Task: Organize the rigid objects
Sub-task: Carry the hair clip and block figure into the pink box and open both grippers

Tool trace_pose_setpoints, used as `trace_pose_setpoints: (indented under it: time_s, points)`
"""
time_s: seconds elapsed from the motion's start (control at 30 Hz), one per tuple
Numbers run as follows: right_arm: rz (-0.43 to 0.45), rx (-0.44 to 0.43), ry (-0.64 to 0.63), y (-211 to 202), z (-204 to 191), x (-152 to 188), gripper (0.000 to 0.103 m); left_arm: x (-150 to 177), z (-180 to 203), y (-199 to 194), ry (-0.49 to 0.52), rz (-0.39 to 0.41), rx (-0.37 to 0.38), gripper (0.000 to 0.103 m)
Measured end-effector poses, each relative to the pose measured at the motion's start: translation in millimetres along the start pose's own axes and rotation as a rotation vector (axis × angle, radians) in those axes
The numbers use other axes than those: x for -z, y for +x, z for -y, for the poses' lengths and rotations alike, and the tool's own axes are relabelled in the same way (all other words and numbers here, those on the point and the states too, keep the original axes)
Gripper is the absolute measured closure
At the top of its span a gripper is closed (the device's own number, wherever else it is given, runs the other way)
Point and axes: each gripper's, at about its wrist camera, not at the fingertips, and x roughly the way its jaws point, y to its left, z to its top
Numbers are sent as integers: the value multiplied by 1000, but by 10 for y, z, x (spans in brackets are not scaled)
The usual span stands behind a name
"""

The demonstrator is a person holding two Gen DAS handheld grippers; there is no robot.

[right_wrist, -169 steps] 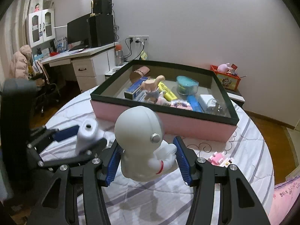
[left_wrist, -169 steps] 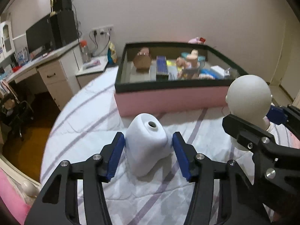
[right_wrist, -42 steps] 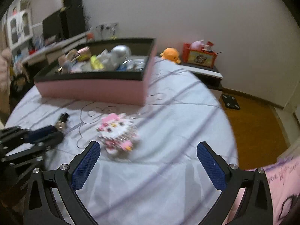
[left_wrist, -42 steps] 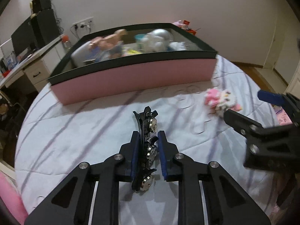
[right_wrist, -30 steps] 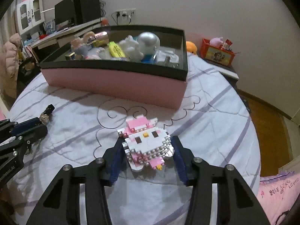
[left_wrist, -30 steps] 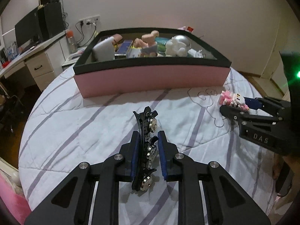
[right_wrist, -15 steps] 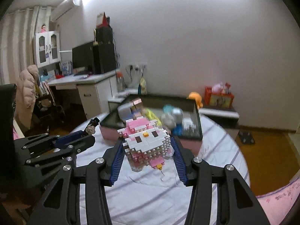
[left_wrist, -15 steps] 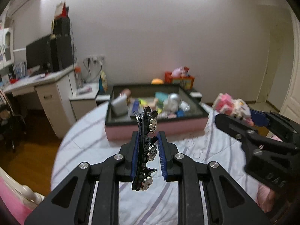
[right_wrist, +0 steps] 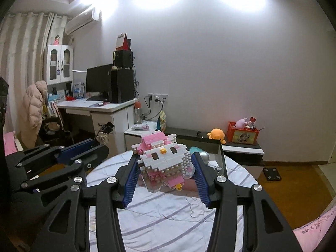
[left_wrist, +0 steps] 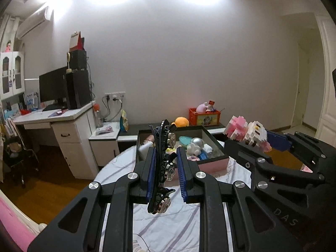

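We carry two things toward the pink storage box point(left_wrist: 212, 164), which sits in the centre of the left wrist view on the striped bedspread point(left_wrist: 168, 229). The left tool point(left_wrist: 166, 168) is clenched on a black hair clip point(left_wrist: 162, 163) studded with metal flowers, held on edge and tilted a little left, its ends sticking out above and below the blue pads point(left_wrist: 151, 172). The right tool point(right_wrist: 166, 172) grips a pink-and-white brick-built cat figure point(right_wrist: 162, 159), centre of the right wrist view, by its two sides, with the face toward the camera. To do this step well, we judge that both tools should stay clamped until each thing is over an open patch inside the box, then come down low before letting go, since the brick figure may shed pieces if dropped and the clip may catch on the dark rim. We would keep the tools apart so they do not collide over the box. By count: two tools, one hair clip, one brick figure, one box, and inside it several toys, a silver-headed white figure point(left_wrist: 196, 145) among them; the full number is too crowded to tell.
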Motion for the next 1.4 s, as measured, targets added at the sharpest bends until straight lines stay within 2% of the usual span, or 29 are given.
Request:
trace_pose_setpoints:
  time_s: [0.37, 0.53, 0.7, 0.9, 1.03, 1.2, 1.4]
  points:
    - [-1, 9, 20, 90, 72, -23, 53, -65, 126, 120, 53, 10, -14, 83]
    - [-1, 9, 32, 213, 151, -78, 53, -154, 181, 317, 86, 25, -30, 83]
    - [-4, 18, 37, 422, 277, -135, 53, -248, 214, 651, 127, 3, -38, 83]
    - [-68, 10, 32, 1008, 439, -256, 53, -377, 159, 1328, 157, -81, -26, 83]
    - [-138, 8, 26, 1530, 551, -274, 53, -385, 86, 1903, 175, -173, -26, 83]
    - [-257, 27, 20, 2212, 670, -171, 53, -288, 38, 2626, 193, -305, -26, 83]
    - [-376, 0, 37, 2705, 756, 59, 53, -86, -45, 3092, 200, -405, -40, 83]
